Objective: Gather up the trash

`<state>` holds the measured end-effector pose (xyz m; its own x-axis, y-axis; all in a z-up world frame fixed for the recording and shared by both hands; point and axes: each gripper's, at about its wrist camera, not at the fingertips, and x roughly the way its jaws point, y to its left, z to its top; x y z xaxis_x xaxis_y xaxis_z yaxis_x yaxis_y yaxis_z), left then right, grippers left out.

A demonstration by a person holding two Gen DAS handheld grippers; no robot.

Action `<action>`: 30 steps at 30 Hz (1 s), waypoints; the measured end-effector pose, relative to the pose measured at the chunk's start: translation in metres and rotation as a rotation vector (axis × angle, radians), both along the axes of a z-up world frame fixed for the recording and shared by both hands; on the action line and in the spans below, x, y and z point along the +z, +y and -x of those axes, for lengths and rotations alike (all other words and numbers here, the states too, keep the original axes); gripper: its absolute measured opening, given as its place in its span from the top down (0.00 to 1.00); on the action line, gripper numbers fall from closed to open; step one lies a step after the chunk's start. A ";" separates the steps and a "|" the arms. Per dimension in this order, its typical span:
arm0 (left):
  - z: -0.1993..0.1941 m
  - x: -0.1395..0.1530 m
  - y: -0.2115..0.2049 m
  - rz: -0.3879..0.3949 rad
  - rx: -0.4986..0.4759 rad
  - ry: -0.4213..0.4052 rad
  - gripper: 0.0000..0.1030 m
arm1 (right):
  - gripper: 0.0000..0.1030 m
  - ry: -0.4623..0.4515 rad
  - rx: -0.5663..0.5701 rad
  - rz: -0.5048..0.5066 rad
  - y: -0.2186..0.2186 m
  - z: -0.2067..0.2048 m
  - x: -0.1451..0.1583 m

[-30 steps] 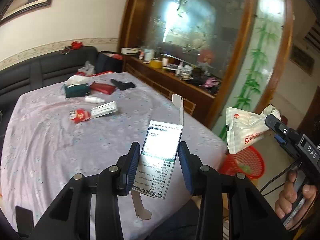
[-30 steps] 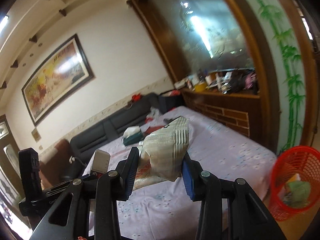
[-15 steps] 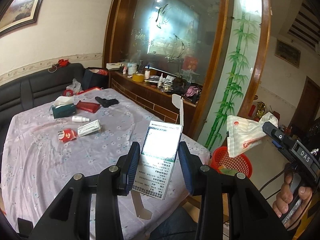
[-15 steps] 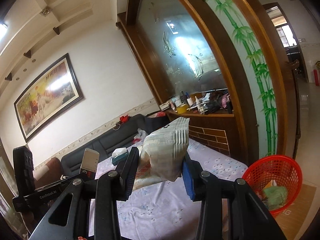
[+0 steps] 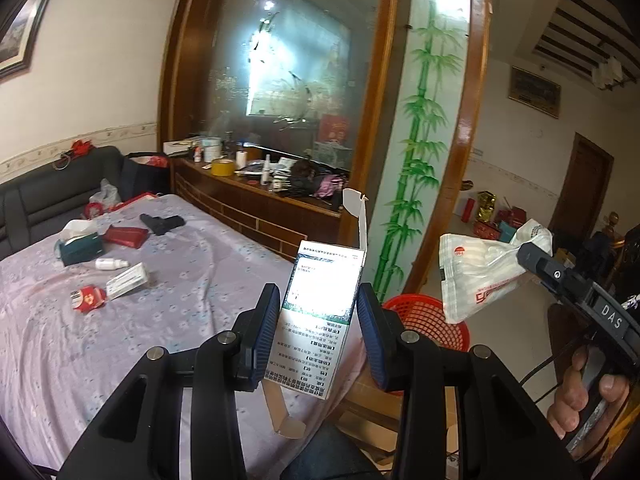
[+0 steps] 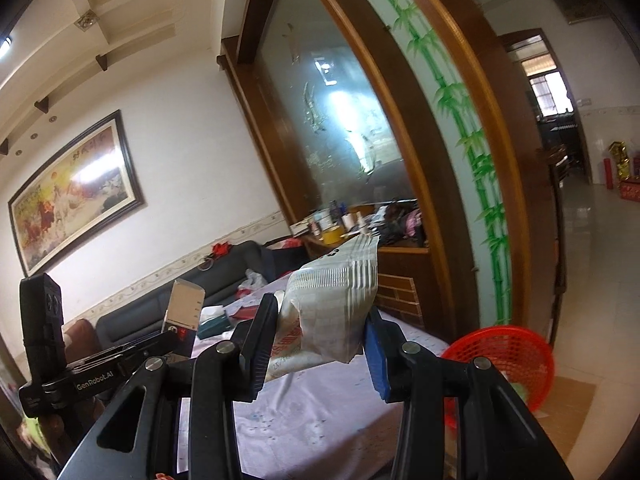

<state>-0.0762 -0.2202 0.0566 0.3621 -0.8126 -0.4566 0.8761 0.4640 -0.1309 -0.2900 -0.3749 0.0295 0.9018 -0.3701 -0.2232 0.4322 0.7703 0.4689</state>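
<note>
- Trash in both claws: left gripper (image 5: 316, 322) is clamped partway closed on a white medicine carton (image 5: 320, 312), pads pressing its two narrow sides, carton upright with its top flap (image 5: 356, 216) open and a bottom flap hanging below the fingers.
- Right gripper (image 6: 320, 336) is likewise closed partway on a crumpled white plastic wrapper (image 6: 332, 308) with red print; the wrapper sticks up and forward past the pads.
- Left wrist view also catches the wrapper (image 5: 480, 272) off to the right, pinched at the right gripper's tip, with a person's hand (image 5: 584, 396) on that handle.
- Right wrist view shows the carton (image 6: 184, 306) at far left, in the other gripper.
- Both items are held in the air past the table's near right corner.
- Red mesh basket (image 5: 428, 320) sits on the floor just off that corner, below and between the two held items; something green lies inside, detail unclear.
- Table (image 5: 120, 340) has a lilac floral cloth.
- Left on the cloth toward the far left corner: green tissue box (image 5: 80, 246), red flat box (image 5: 126, 236), black object (image 5: 162, 222), small white bottle (image 5: 112, 264), white tube box (image 5: 128, 280), red crumpled pack (image 5: 88, 298).
- Dark sofa (image 5: 40, 192) runs along the table's far edge.
- Wooden sideboard (image 5: 256, 200), cluttered on top, runs along the right edge, with a bamboo-painted panel (image 5: 424, 160) beside it.
</note>
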 end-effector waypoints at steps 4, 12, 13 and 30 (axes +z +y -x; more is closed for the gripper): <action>0.005 0.001 -0.011 0.005 -0.028 -0.001 0.63 | 0.57 0.005 -0.037 0.006 -0.002 0.014 0.005; 0.012 0.000 -0.033 -0.002 -0.073 -0.009 0.63 | 0.57 0.018 -0.092 0.016 -0.010 0.028 0.005; 0.012 -0.001 -0.035 -0.005 -0.076 -0.010 0.63 | 0.57 0.021 -0.095 0.015 -0.011 0.029 0.005; 0.026 -0.011 -0.087 -0.058 -0.152 -0.028 0.63 | 0.57 0.044 -0.172 -0.020 -0.033 0.048 -0.008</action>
